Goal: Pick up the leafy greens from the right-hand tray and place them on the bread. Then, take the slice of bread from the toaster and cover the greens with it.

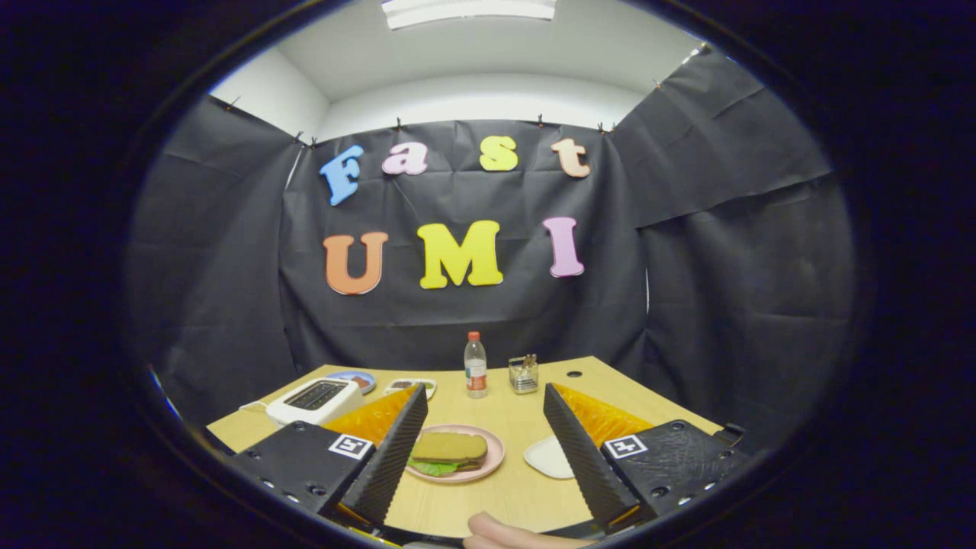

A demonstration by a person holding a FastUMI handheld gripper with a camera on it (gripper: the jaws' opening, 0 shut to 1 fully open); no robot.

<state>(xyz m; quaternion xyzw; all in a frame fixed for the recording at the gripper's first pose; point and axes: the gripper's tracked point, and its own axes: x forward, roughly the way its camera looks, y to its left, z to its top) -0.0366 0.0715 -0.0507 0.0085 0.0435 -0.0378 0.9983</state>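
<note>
A pink plate (492,458) sits on the wooden table just ahead of my left finger. On it lies a stacked sandwich: a brown bread slice (450,445) on top, with leafy greens (428,467) poking out underneath at its near left side. My gripper (486,408) is raised above the table, open, with nothing between its ribbed black fingers (393,457). A white toaster (316,399) stands beyond the left finger. A white tray (547,457) lies beside the right finger, partly hidden by it.
A clear bottle with a red cap (475,365) and a small glass holder (523,374) stand at the table's far edge. A blue plate (357,378) and a small white dish (412,386) sit behind the toaster. A fingertip (503,532) shows below the fingers.
</note>
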